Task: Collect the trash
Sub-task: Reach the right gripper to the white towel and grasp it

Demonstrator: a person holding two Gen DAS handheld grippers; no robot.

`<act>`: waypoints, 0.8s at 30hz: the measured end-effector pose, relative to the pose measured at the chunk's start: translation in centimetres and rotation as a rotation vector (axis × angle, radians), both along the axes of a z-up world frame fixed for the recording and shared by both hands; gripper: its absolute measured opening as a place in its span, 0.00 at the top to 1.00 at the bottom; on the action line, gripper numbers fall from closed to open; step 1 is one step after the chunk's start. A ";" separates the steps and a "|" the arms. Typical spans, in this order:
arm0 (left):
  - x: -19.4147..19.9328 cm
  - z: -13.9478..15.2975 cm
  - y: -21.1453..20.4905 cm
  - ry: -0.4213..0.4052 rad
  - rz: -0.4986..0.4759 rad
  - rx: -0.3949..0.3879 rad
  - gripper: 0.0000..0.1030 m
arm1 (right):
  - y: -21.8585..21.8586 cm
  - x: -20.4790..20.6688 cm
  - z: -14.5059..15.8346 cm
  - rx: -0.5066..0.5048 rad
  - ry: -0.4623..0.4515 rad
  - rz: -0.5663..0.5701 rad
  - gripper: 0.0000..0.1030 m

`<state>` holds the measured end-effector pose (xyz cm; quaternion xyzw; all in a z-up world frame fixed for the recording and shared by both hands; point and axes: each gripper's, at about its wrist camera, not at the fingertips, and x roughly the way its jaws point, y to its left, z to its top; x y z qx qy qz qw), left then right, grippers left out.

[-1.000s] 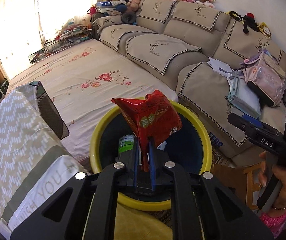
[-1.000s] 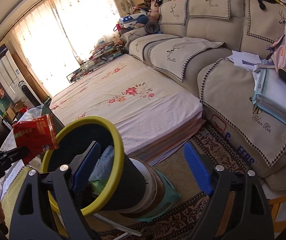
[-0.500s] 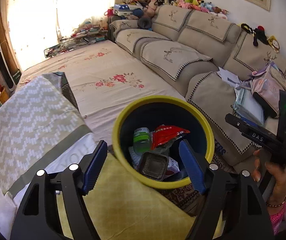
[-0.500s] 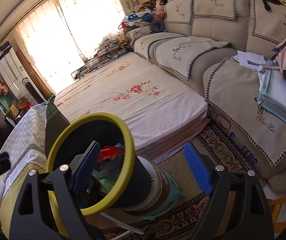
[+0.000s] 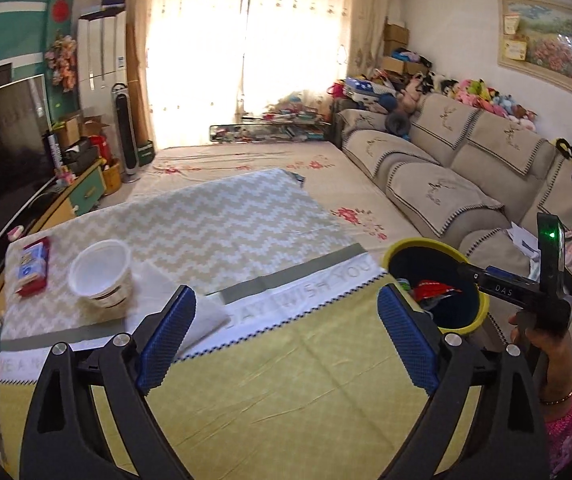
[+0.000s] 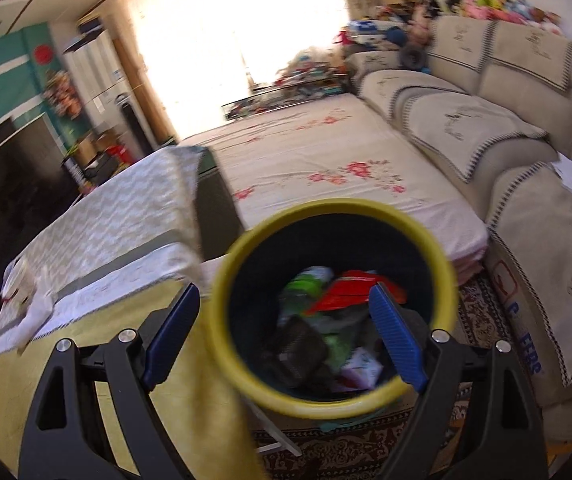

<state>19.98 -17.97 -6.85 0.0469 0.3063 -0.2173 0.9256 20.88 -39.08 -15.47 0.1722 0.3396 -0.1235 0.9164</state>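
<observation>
The white paper cup (image 5: 100, 276) stood upright, empty as far as we could see, ahead and left of our left gripper (image 5: 286, 338); beside it, further left, the red snack pack (image 5: 32, 266) lay flat, its long axis pointing away from the jaws; the left jaws had just been opening and held nothing; our right gripper (image 6: 284, 338), jaws also apart and empty, hovered over the yellow-rimmed bin (image 6: 443, 280), so the left hand was nearer.

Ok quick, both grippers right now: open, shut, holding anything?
Left gripper: open, nothing between its fingers; they have just been opening.
Right gripper: open, holding nothing, over the yellow-rimmed bin.
</observation>
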 end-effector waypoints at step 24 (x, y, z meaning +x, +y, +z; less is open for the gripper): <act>-3.5 -5.3 19.1 0.066 0.317 -0.105 0.07 | 32.5 14.5 0.0 -0.233 0.171 0.692 0.19</act>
